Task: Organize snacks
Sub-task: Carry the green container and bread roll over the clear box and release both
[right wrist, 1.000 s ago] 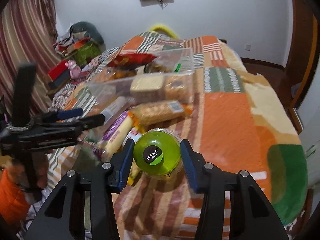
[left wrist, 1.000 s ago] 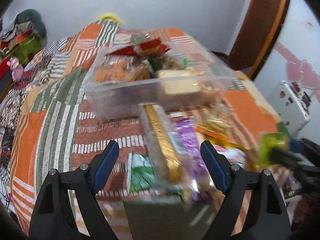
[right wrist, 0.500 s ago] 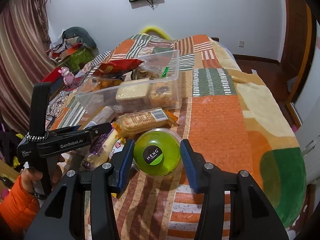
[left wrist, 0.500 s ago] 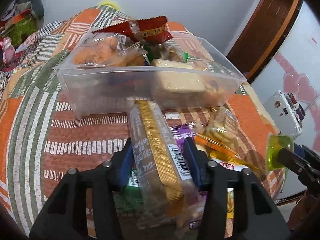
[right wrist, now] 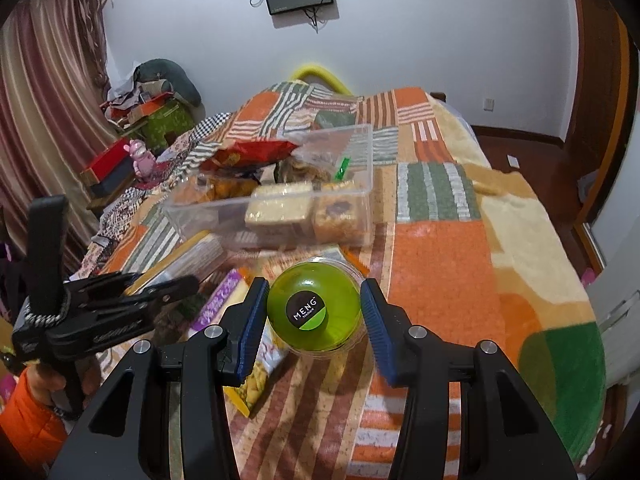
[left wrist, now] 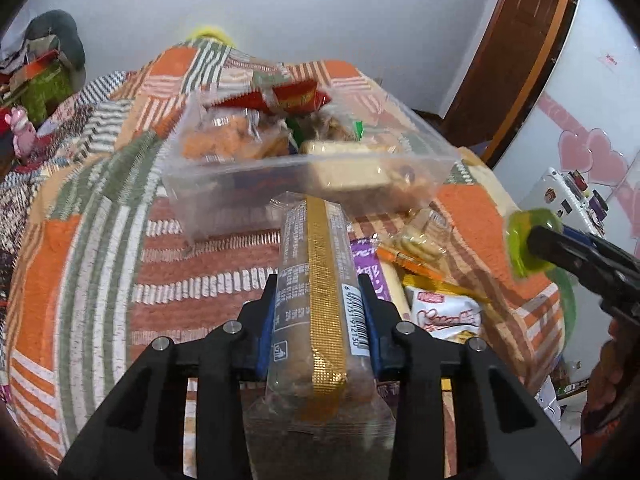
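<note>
My left gripper (left wrist: 319, 286) is shut on a long clear biscuit pack with a gold stripe (left wrist: 320, 280) and holds it above the bed, pointing at the clear plastic bin (left wrist: 224, 184). My right gripper (right wrist: 314, 294) is shut on a green round jelly cup (right wrist: 314, 312) with a black label. The cup also shows at the right of the left wrist view (left wrist: 528, 240). The bin (right wrist: 360, 160) holds several snacks, among them a red bag (right wrist: 252, 150). The left gripper with its pack shows in the right wrist view (right wrist: 160, 292).
Loose snack packs lie on the striped blanket before the bin: a purple pack (left wrist: 370, 268), a white bag (left wrist: 448, 316), a yellow pack (right wrist: 256, 388). The bed's edge falls off at right (right wrist: 592, 320). Clutter and a pink toy (right wrist: 142, 160) stand at left.
My left gripper closed on the gold-striped pack and lifted it toward the bin. My right gripper kept hold of the green cup and moved closer to the bin.
</note>
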Demonstrator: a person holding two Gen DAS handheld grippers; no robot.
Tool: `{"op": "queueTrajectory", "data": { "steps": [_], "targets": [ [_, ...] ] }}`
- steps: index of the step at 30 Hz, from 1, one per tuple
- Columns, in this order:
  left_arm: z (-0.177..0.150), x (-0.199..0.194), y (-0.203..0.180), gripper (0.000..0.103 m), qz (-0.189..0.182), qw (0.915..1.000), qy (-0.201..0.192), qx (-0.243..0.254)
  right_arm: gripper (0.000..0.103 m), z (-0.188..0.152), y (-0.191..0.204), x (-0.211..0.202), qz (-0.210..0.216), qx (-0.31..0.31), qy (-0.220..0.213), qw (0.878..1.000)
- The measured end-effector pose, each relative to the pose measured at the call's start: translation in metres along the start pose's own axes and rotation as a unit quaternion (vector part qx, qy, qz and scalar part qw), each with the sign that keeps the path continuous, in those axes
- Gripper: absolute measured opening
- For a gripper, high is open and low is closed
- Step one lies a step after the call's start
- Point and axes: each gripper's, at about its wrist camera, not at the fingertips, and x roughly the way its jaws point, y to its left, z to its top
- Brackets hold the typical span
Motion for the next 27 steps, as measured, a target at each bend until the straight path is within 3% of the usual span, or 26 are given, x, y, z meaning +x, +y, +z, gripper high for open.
{"op": "queueTrajectory", "data": {
  "steps": [13, 19, 27],
  "targets": [
    [0.049, -0.037, -0.011, 0.036, -0.011, 0.9975, -0.068, 0.016, 0.044, 0.046, 0.010, -0.003, -0.005, -0.024, -0.053, 0.998],
    [0.078, -0.031, -0.016, 0.036, -0.012, 0.9957, -0.089, 0.022, 0.044, 0.066, 0.011, 0.005, -0.004, -0.029, -0.069, 0.997],
    [0.111, -0.005, -0.027, 0.036, -0.016, 0.9950, -0.088, 0.043, 0.044, 0.084, 0.006, 0.022, -0.006, -0.028, -0.078, 0.997]
  ]
}}
